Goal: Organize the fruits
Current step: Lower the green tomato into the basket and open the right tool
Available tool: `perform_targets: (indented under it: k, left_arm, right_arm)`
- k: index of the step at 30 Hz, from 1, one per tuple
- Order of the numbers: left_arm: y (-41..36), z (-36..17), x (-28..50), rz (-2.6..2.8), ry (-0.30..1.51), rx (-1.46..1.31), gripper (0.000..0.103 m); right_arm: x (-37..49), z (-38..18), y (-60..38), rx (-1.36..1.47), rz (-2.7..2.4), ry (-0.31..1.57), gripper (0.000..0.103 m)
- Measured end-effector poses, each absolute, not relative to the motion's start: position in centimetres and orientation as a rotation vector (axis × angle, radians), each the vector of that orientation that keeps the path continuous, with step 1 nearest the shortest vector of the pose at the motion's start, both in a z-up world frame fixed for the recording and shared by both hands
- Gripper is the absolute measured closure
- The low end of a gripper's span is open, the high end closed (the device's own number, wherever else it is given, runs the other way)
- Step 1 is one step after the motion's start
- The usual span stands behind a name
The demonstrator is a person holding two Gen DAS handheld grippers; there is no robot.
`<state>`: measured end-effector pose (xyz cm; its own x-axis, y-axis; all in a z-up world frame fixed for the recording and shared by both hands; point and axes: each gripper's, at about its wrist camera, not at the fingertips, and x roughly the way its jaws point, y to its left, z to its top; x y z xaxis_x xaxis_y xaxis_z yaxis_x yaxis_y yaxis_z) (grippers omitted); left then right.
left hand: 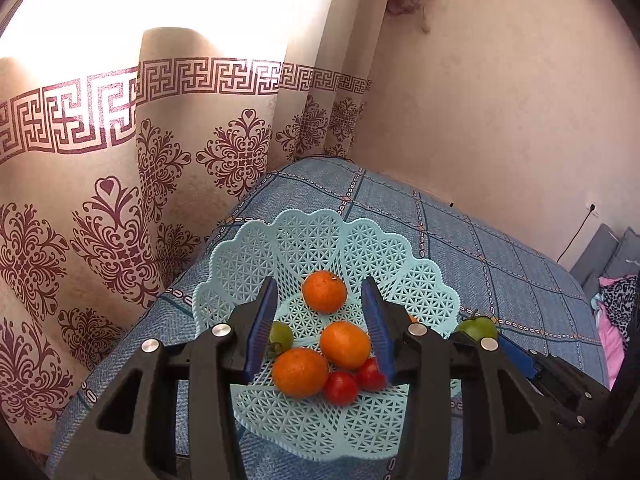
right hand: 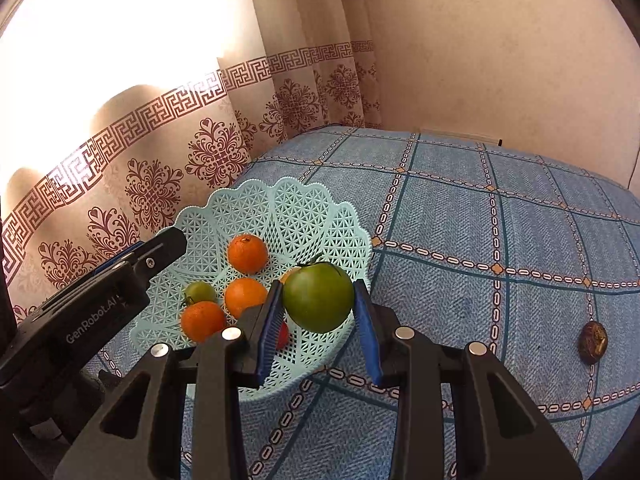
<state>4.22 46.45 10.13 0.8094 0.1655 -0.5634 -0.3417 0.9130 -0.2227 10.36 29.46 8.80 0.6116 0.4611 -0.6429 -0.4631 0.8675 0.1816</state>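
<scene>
We pinch a green tomato [right hand: 318, 297] in our right gripper [right hand: 318, 308] above the lattice basket [right hand: 256, 208]; our left gripper [left hand: 322, 320] hangs spread over its oranges [left hand: 324, 291].

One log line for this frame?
right claw: gripping green tomato over basket | left claw: open, empty | brown fruit: on cloth

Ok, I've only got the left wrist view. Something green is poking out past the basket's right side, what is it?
Observer: A large green tomato, clamped between the fingers of the right gripper.
Operator: Is it in the basket yet?
Observer: No. It appears to hang over the right rim of the basket, not resting on the mesh.
Operator: Any fruit outside the basket?
Observer: One dark brown fruit lies on the blue cloth, far right of the basket.
</scene>
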Motion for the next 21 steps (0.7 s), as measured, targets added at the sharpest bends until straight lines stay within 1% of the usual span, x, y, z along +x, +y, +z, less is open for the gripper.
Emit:
perform_targets:
  k: [3, 4, 7, 9, 10, 15, 18, 21]
  left_arm:
    - [46.4, 10.1, 4.1, 0.283, 0.564, -0.323, 0.047]
    - [46.4, 10.1, 4.1, 0.284, 0.564, -0.326, 0.042]
    - [46.4, 10.0, 4.0, 0.29, 0.562, -0.331, 0.036]
    - [46.5, 10.0, 3.9, 0.295, 0.561, -0.336, 0.033]
    - [46.6, 10.0, 3.9, 0.299, 0.561, -0.34, 0.032]
    - [47.0, 9.8, 3.8, 0.308, 0.565, -0.354, 0.031]
    - [46.8, 9.7, 3.9, 0.31, 0.567, -0.355, 0.023]
    - [46.7, 9.7, 4.0, 0.307, 0.568, -0.354, 0.019]
  right_arm:
    - [10.3, 8.5, 29.8, -0.007, 0.542, 0.748, 0.068]
    - [10.4, 8.5, 30.0, -0.009, 0.545, 0.749, 0.068]
    - [10.3, 8.6, 30.4, -0.007, 0.558, 0.744, 0.067]
    - [10.2, 8.7, 30.5, -0.006, 0.564, 0.739, 0.063]
    - [10.2, 8.8, 30.5, -0.004, 0.562, 0.735, 0.057]
    - [10.0, 8.7, 30.0, -0.002, 0.55, 0.735, 0.056]
    - [10.0, 8.4, 29.7, 0.002, 0.54, 0.743, 0.056]
    - [9.9, 8.3, 29.4, 0.009, 0.53, 0.748, 0.055]
